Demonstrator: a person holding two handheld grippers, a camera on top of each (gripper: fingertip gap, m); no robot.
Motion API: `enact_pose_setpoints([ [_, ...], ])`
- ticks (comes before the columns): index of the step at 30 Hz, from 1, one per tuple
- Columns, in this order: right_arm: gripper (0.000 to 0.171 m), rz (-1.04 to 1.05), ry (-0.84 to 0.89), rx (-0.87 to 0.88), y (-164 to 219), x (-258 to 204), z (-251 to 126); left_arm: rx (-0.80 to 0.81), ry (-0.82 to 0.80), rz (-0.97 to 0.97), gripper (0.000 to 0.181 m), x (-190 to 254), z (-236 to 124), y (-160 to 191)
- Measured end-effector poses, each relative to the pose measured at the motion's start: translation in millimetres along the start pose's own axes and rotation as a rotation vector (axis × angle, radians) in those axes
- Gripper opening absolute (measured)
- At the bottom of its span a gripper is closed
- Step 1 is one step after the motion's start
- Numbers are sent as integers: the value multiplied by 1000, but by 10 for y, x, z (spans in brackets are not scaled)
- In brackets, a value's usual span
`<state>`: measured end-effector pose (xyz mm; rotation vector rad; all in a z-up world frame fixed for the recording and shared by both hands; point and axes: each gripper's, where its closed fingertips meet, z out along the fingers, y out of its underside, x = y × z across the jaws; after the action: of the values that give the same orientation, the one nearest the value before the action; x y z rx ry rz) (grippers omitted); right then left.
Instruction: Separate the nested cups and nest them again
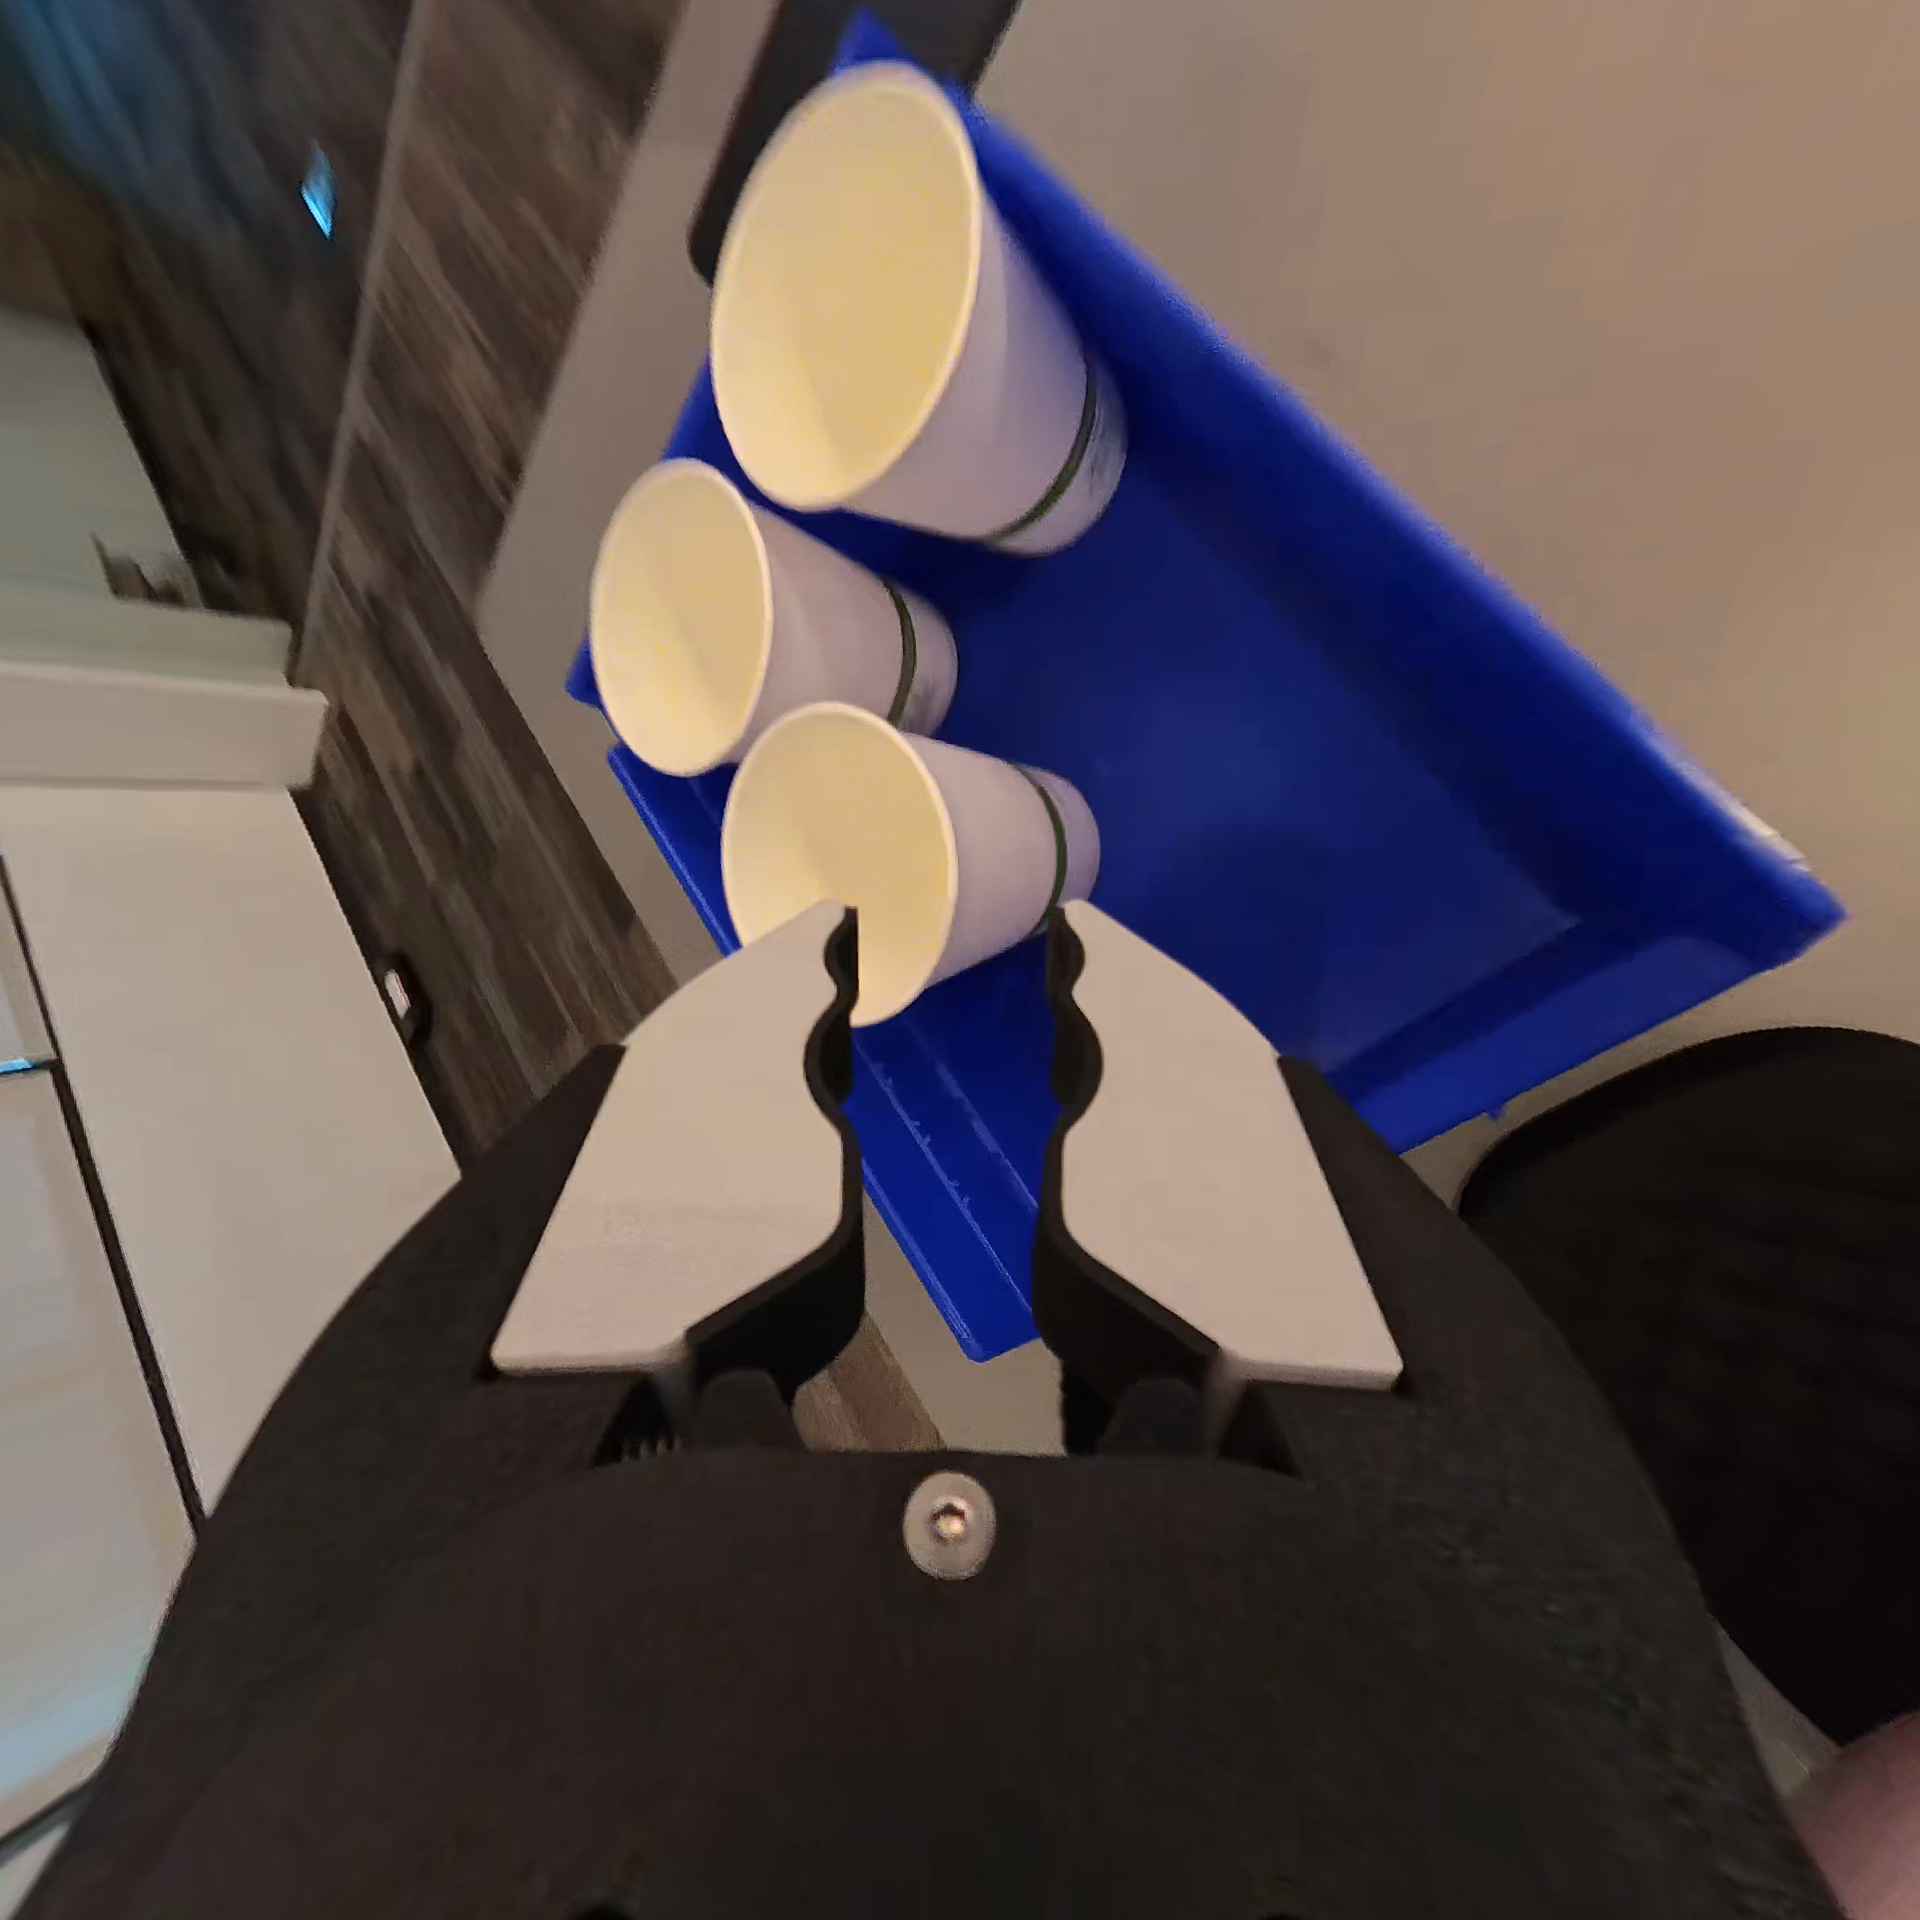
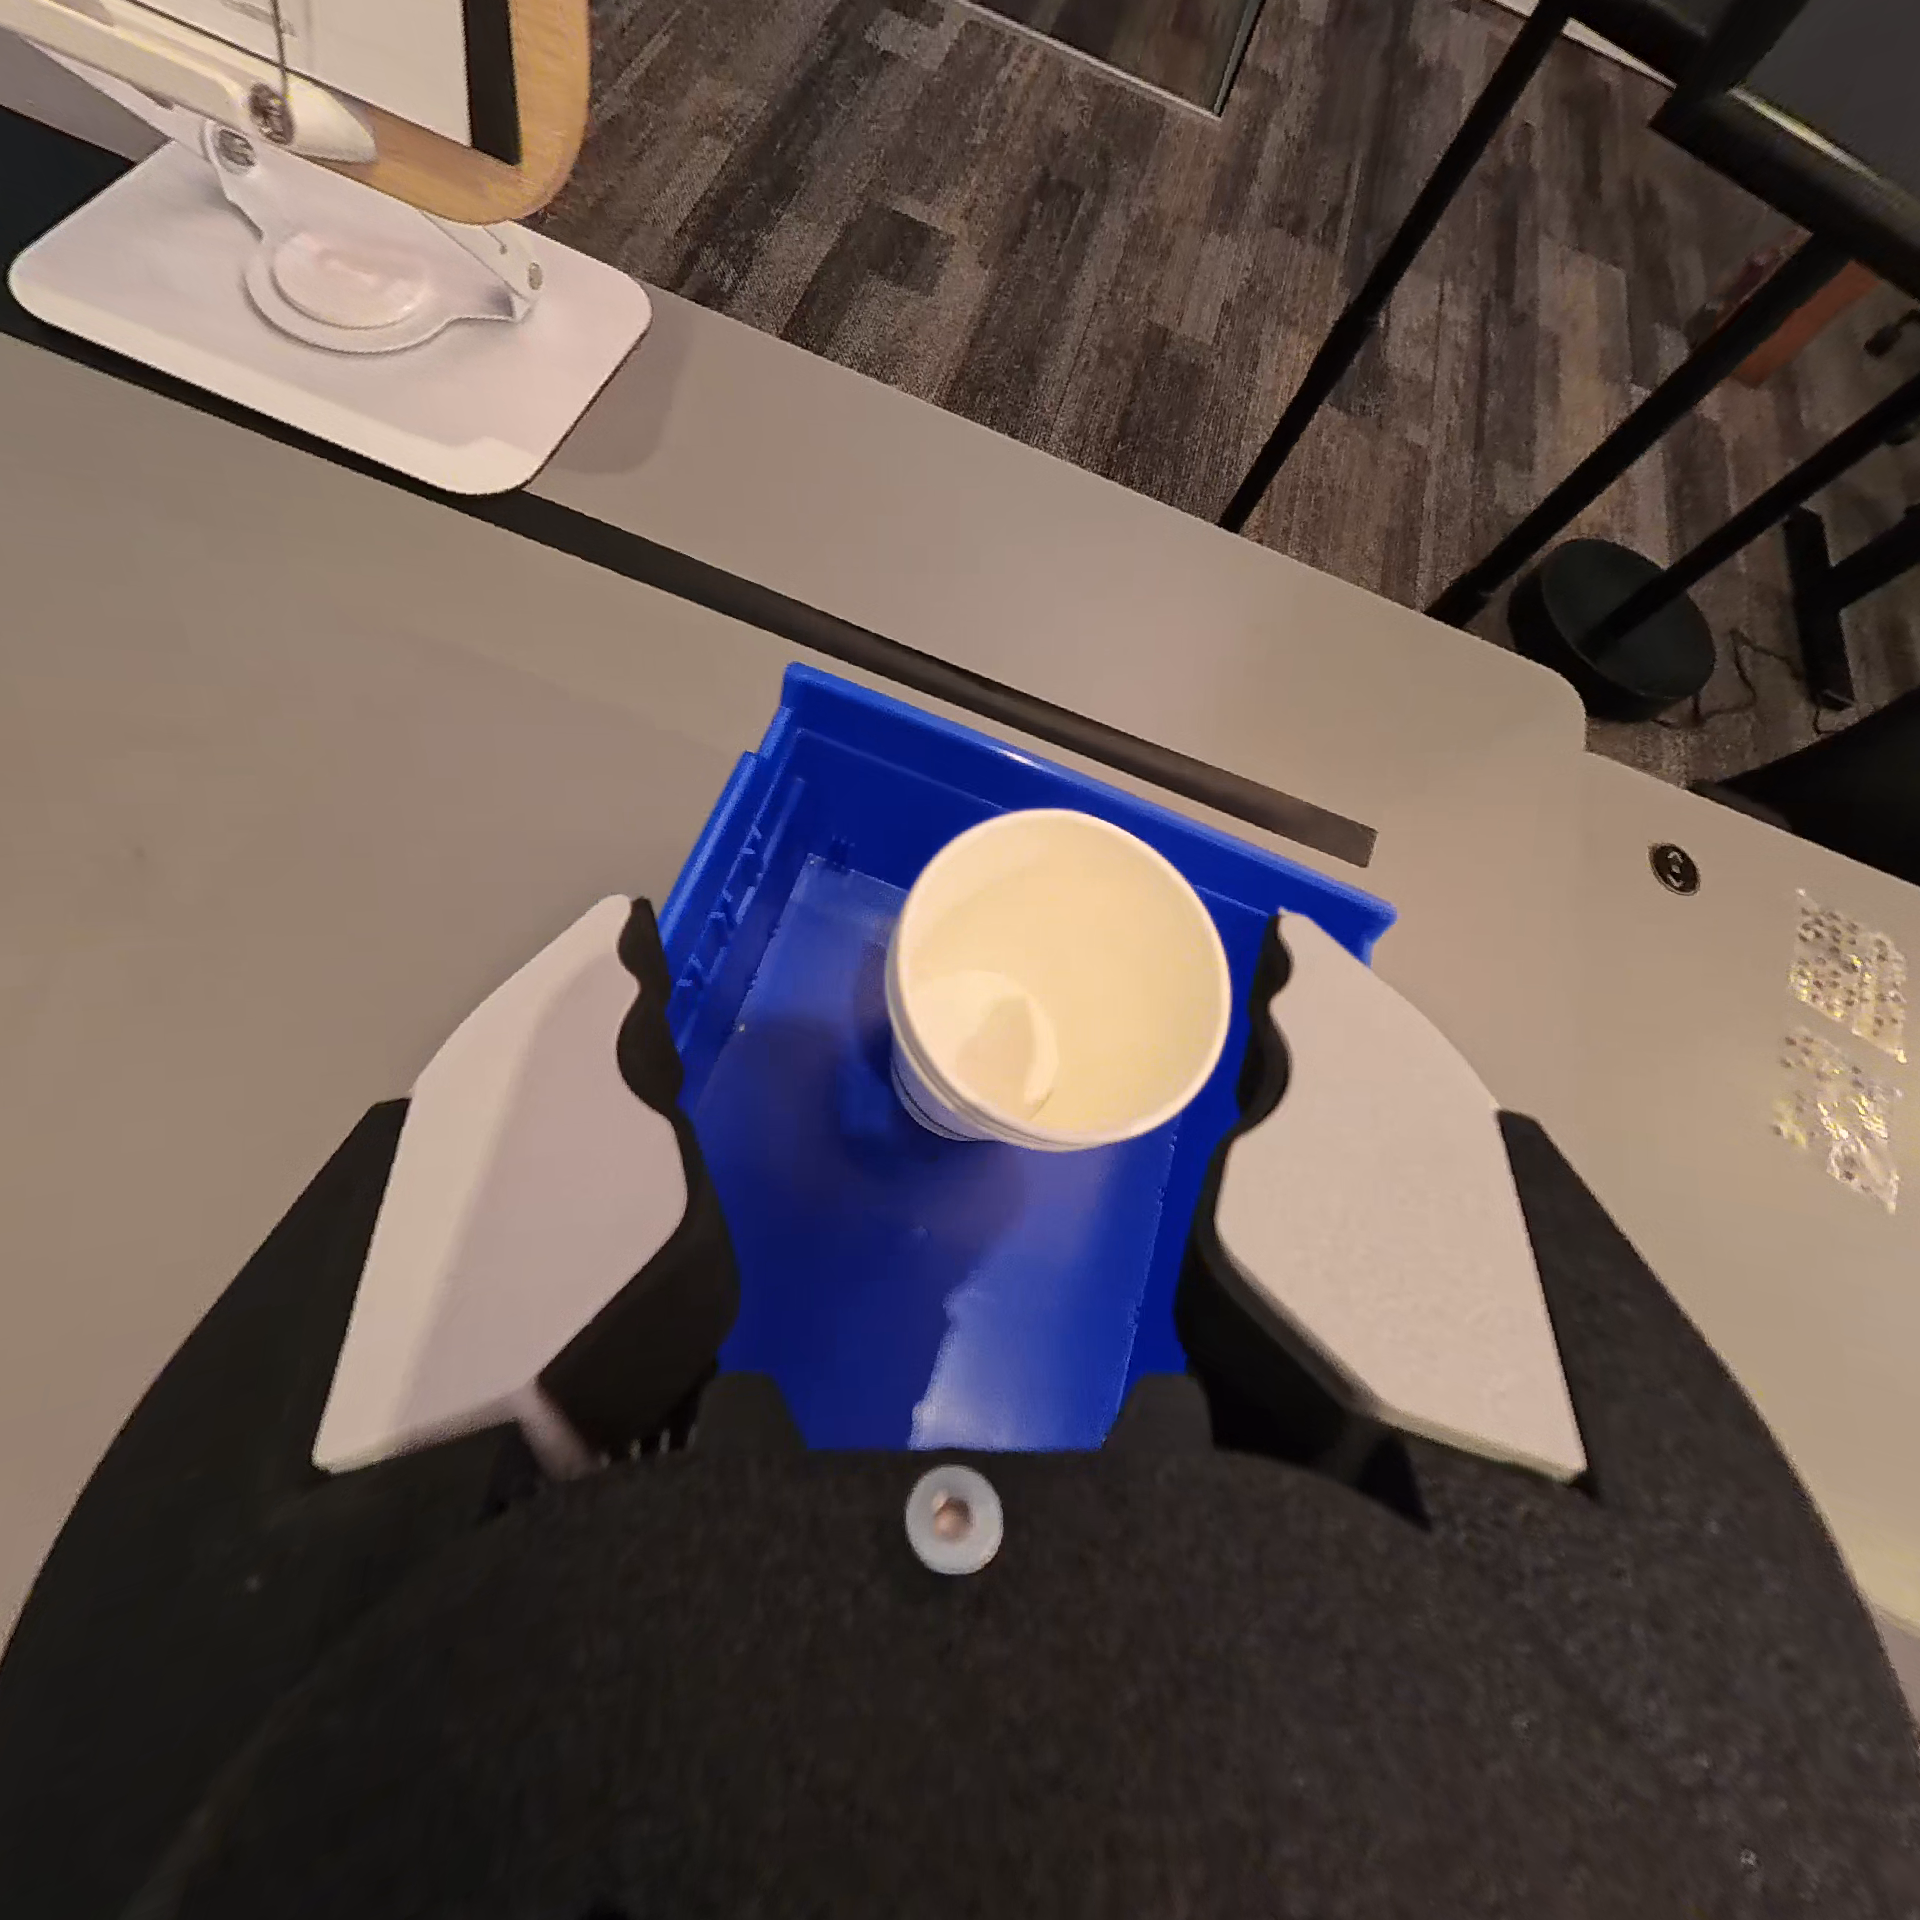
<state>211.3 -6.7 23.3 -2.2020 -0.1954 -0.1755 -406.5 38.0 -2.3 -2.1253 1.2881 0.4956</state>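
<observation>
1. The left tongs (image 1: 951, 914) are partly apart. Their tips sit right at the rim of the nearest cup (image 1: 935, 842). It is hard to tell if they touch it, but they do not squeeze it.
2. The right tongs (image 2: 956, 920) are wide apart and hold nothing. They hover over a stack of cups (image 2: 1060, 977).
3. Three cups stand alone on a blue tray (image 1: 1299, 727): the nearest cup, a middle cup (image 1: 686, 618) and a far cup (image 1: 852, 291). They are close together, but none sits inside another.
4. The stack stands in a blue bin (image 2: 862, 1299) on the grey table (image 2: 312, 779). A few rims show at its side, so some cups are nested there.
5. So the job looks about half done. It cannot be told if cups are coming off the stack or going back on.
6. Every cup stands on its small end with its open mouth up. Its long line runs straight up from the blue floor. In the left wrist view the mouths face the left edge, because that camera is tipped.
</observation>
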Motion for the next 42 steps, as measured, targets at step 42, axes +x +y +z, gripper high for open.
enact_pose_setpoints([
  [42, 100, -154, -59, 78, -299, -461, -120, 373, -17, 218, 4, 416, -762, -857],
])
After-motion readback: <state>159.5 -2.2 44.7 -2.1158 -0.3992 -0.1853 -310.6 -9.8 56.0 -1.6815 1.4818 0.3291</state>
